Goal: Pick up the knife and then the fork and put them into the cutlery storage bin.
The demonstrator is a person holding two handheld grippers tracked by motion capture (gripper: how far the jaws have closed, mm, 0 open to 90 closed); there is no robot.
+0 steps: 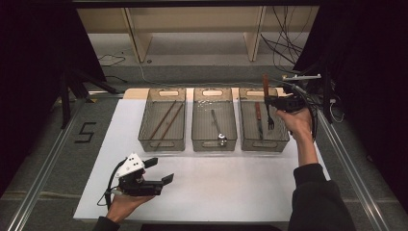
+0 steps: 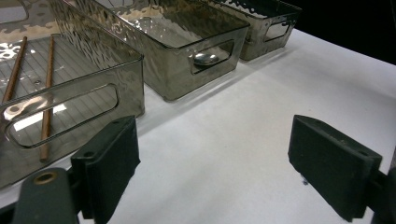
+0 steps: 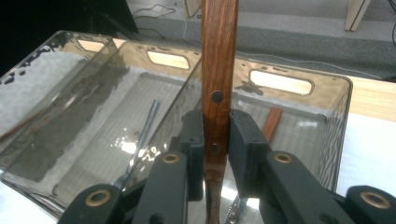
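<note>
fork [image 3: 219,70] tines hidden below right tool [image 3: 216,140], clamped on wooden handle; left tool [image 2: 212,168] wide.

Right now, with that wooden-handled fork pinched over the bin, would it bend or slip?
The fork probably stays stiff: metal tines, riveted wooden handle. It looks light, since the right gripper holds it upright by the handle alone. The polished wood may slide between the pads if jolted, dropping into the right bin.

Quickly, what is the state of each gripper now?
Left gripper: open, holding nothing, over the white table.
Right gripper: closed on the wooden-handled metal fork, above the right smoky transparent plastic bin.
</note>
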